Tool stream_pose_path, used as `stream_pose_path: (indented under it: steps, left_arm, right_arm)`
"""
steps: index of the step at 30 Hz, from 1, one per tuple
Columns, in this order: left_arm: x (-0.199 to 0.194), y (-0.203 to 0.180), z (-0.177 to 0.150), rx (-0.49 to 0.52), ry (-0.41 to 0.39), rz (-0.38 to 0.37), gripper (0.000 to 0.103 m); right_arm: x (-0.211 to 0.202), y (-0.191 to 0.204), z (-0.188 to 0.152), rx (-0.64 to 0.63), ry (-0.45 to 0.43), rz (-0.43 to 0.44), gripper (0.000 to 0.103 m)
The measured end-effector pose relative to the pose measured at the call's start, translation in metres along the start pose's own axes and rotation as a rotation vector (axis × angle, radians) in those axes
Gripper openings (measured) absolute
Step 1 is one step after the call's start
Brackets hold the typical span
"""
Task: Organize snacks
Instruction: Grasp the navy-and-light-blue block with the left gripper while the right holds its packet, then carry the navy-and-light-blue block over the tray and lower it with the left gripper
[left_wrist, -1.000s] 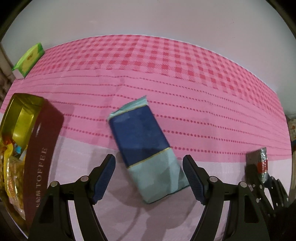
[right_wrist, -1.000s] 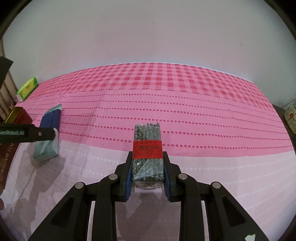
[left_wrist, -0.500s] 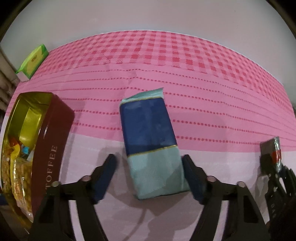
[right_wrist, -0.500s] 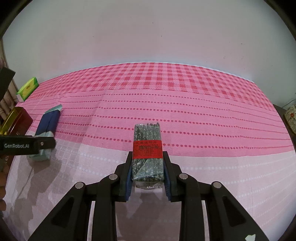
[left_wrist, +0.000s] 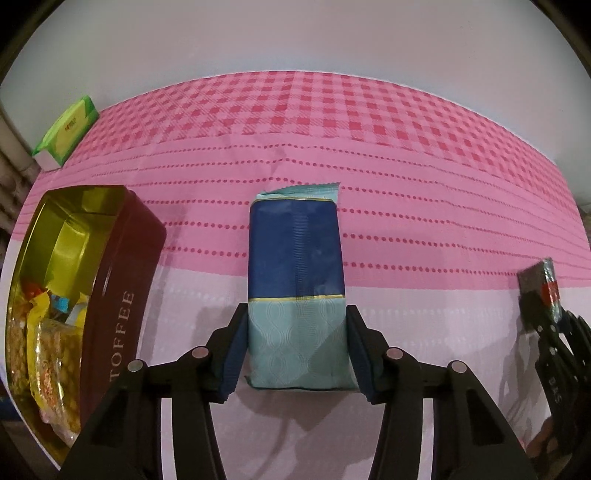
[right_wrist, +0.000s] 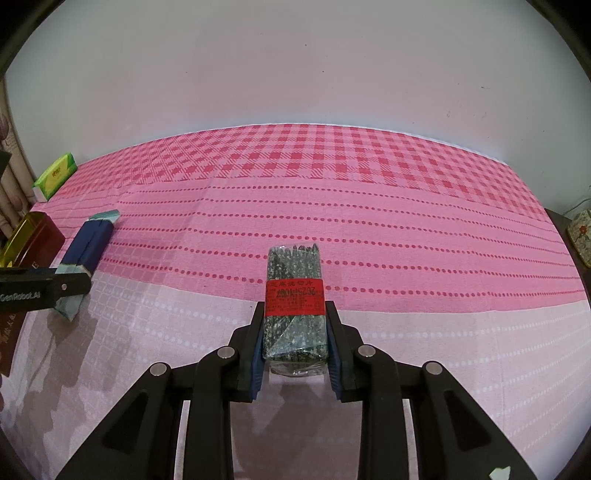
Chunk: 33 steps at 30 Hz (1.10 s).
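My left gripper (left_wrist: 297, 350) is shut on the near, pale teal end of a blue and teal snack packet (left_wrist: 295, 266) that lies lengthwise on the pink cloth. The packet also shows at the left in the right wrist view (right_wrist: 86, 251). My right gripper (right_wrist: 294, 339) is shut on a dark speckled snack pack with a red label (right_wrist: 294, 295), which also shows at the right in the left wrist view (left_wrist: 543, 291). A maroon TOFFEE tin (left_wrist: 122, 291) with a gold inside stands open to the left of the blue packet, with several wrapped snacks in it.
A green box (left_wrist: 68, 127) lies at the far left of the table near the wall, also in the right wrist view (right_wrist: 55, 175). The pink checked tablecloth (right_wrist: 332, 177) runs back to a white wall. A patterned object (right_wrist: 581, 236) sits past the table's right edge.
My left gripper has moved forward and closed its open jaws on the blue and teal packet, which has turned to lie straight. The right gripper has stayed shut on the speckled pack.
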<state>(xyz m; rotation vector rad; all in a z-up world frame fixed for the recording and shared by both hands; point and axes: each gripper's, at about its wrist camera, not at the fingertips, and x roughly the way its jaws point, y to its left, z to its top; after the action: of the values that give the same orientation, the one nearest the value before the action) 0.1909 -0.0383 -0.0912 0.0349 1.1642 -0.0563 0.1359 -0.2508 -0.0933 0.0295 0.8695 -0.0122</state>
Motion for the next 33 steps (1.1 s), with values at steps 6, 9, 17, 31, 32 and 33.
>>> stream_pose_path:
  steps: [6, 9, 17, 31, 32, 33]
  left_arm:
    - [-0.021, 0.005, -0.003, 0.016, -0.031, -0.002, 0.051]
    - [-0.034, 0.008, -0.004, 0.021, -0.045, -0.011, 0.051]
    - [-0.074, 0.031, -0.011, 0.049, -0.094, -0.002, 0.051]
    - [-0.099, 0.133, -0.022, 0.015, -0.108, 0.137, 0.051]
    - [-0.098, 0.139, -0.023, 0.011, -0.105, 0.144, 0.051]
    - [-0.097, 0.145, -0.023, 0.007, -0.101, 0.155, 0.051]
  right_arm:
    - [0.000, 0.001, 0.000, -0.005, 0.001, -0.007, 0.026]
    - [0.001, 0.001, 0.000, -0.007, 0.002, -0.010, 0.026]
    - [0.001, 0.002, 0.001, -0.010, 0.003, -0.013, 0.026]
    - [0.001, 0.001, 0.001, -0.012, 0.003, -0.015, 0.026]
    - [0.001, 0.001, 0.001, -0.012, 0.003, -0.016, 0.026]
    - [0.001, 0.001, 0.001, -0.012, 0.003, -0.015, 0.026]
